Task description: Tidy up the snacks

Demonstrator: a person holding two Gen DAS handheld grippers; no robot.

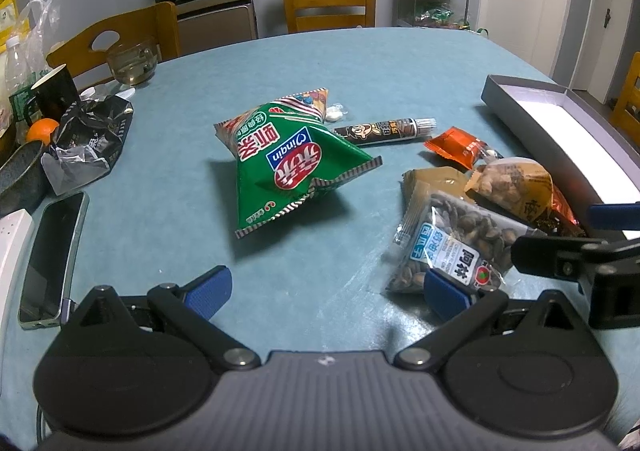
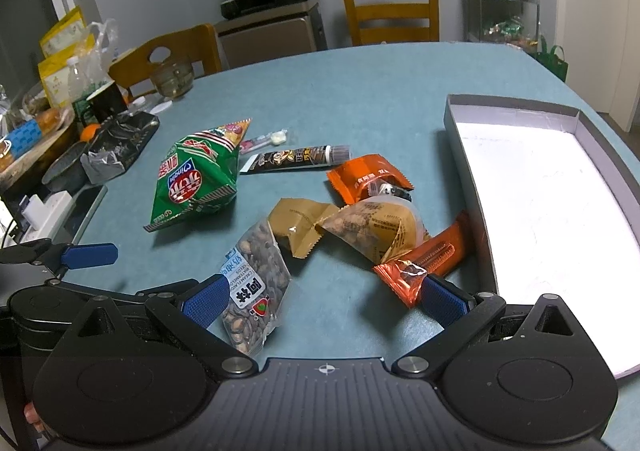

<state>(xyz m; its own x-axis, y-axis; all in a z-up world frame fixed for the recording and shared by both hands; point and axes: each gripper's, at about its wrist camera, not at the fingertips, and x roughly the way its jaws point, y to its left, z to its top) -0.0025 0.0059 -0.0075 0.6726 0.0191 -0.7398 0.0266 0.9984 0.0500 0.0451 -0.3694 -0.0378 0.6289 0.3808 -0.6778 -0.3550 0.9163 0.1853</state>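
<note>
Snacks (image 2: pixel 360 219) loose on table (image 2: pixel 360 91), both grippers low, level, spread wide

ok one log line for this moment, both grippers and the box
left gripper: open, holds nothing | right gripper: open, holds nothing | shallow grey cardboard box: no snacks inside | green crinkly chip bag: on table

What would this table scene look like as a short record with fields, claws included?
surface: blue-green table
snacks loose on table: green chip bag, seed packet, dark stick pack, orange wrappers
box: open tray, nothing inside, right of the snacks
left claw: open, holding nothing
right claw: open, holding nothing
snacks in box: none yet
</note>
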